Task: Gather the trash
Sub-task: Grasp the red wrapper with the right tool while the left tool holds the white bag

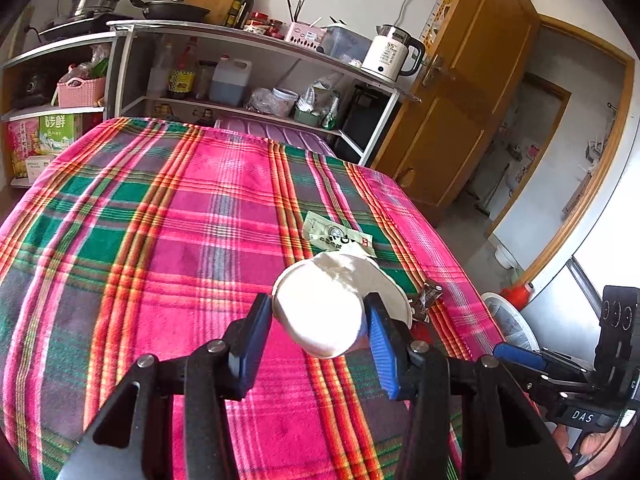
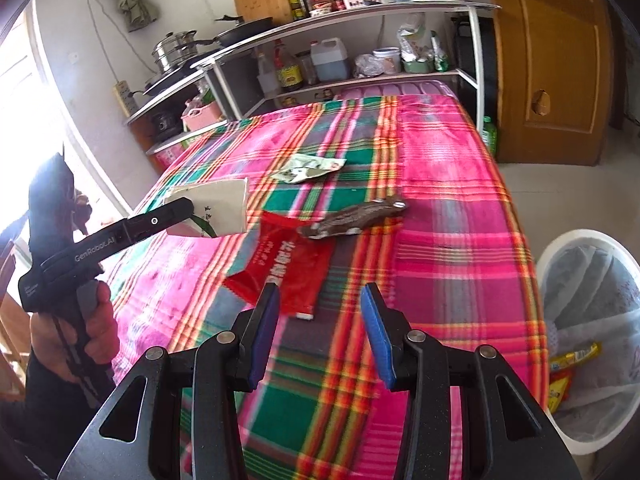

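My left gripper [image 1: 318, 320] is shut on a white paper cup [image 1: 320, 312], held on its side above the plaid tablecloth; it also shows in the right wrist view [image 2: 224, 208]. My right gripper [image 2: 320, 320] is open and empty, over the table's near edge, just short of a red wrapper [image 2: 288, 268]. A dark brown wrapper [image 2: 352, 216] lies beyond the red one. A pale green wrapper [image 2: 308, 168] lies farther back, also seen in the left wrist view [image 1: 340, 236]. The dark wrapper shows in the left wrist view [image 1: 428, 300] too.
A white trash bin [image 2: 560, 256] lined with a bag stands on the floor right of the table, with wrappers inside. The bin also shows in the left wrist view [image 1: 512, 324]. A shelf unit [image 2: 360, 12] with kitchenware stands behind the table. A wooden door [image 2: 552, 60] is at the right.
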`<move>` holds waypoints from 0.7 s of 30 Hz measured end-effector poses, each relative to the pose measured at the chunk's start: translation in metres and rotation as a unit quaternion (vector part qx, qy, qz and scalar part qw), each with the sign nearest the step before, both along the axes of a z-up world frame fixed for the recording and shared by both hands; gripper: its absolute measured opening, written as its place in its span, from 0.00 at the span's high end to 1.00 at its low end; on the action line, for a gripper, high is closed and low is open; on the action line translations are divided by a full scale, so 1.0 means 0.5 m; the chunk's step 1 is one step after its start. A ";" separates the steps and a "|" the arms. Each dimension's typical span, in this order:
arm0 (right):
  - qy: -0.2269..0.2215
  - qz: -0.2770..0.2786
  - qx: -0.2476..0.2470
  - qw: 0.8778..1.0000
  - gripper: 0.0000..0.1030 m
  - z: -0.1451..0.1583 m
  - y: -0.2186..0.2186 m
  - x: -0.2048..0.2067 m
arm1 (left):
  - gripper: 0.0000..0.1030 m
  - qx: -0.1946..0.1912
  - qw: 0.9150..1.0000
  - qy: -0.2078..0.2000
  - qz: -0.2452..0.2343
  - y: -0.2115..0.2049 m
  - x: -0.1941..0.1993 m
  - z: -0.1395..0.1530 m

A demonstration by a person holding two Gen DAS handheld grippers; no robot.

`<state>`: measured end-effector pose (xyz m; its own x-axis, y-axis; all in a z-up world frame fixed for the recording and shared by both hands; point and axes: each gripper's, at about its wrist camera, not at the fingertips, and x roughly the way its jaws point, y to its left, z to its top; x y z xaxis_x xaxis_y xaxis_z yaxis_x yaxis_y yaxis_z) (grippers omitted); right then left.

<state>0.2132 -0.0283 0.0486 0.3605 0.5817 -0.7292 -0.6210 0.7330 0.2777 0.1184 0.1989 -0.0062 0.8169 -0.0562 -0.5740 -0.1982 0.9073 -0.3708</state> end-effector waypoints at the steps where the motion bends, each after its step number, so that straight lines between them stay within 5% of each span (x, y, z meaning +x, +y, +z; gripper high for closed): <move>1: -0.001 0.005 -0.001 1.000 0.58 0.000 0.011 -0.001 | 0.52 0.000 1.000 -0.002 0.004 0.005 -0.010 0.001; 14: -0.002 0.065 -0.054 0.996 0.58 -0.058 0.171 -0.005 | 0.52 -0.016 0.999 -0.019 0.037 0.069 -0.081 -0.004; 21: -0.031 0.059 -0.078 0.995 0.82 -0.056 0.168 -0.014 | 0.52 -0.020 0.999 -0.017 0.029 0.066 -0.082 -0.013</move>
